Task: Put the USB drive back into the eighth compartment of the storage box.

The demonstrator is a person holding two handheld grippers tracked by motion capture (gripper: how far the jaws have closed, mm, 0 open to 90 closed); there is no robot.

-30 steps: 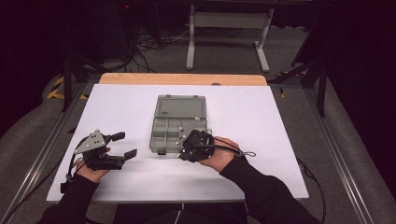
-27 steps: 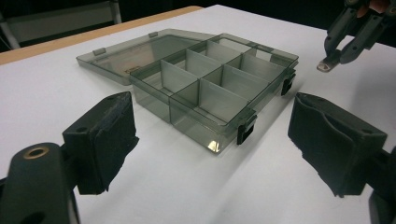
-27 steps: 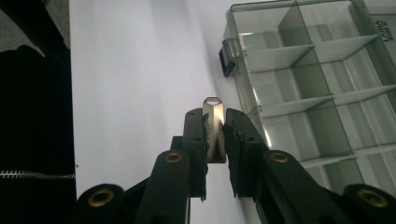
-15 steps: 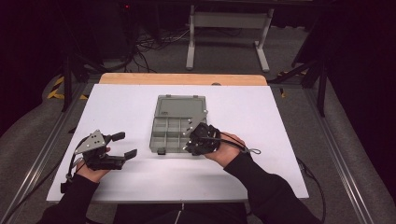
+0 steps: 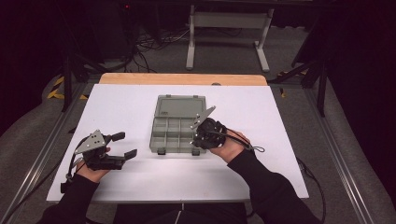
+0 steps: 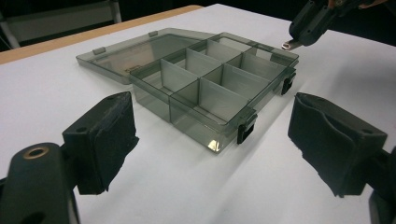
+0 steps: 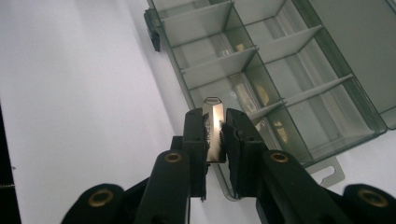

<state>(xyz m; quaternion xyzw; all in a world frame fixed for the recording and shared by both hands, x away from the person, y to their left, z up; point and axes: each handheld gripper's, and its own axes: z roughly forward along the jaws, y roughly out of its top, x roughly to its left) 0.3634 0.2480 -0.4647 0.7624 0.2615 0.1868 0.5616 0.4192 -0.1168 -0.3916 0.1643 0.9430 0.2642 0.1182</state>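
Right gripper: The right gripper [image 7: 214, 135] had its jaws closed on a small metal strip [image 7: 214, 122], which stood up between the pads with its rounded tip clear above them.
Where the strip was: It hung just over the near rim of the organizer box [image 7: 280, 70], at the box's right-hand edge as the high view [image 5: 204, 129] showed it, not yet inside any compartment.
Left gripper: The left gripper [image 5: 112, 150] lay well to the left of the box, jaws spread wide with nothing between them; its own camera looked past both black pads [image 6: 106, 140] at the box [image 6: 205, 88].
How the strip would handle: It appeared thin, stiff, light and polished, so likely to slip or pivot in a loose pinch. The flat faces, where the pads already pressed, looked the sound place to hold it.
The box: Smoky clear plastic with thin dividers and its lid [image 5: 180, 105] folded flat beyond; it seemed light enough to slide if nudged. Its compartments looked bare.
Next move: Judged from the pose, a short carry forward and down over a compartment remained before release.
Surface: A smooth white sheet [image 5: 280, 163] covered the table, with a wooden edge [image 5: 182, 78] at the far side.
Room: Dark, with grey carpet, cables and a metal stand [image 5: 226, 21] beyond.
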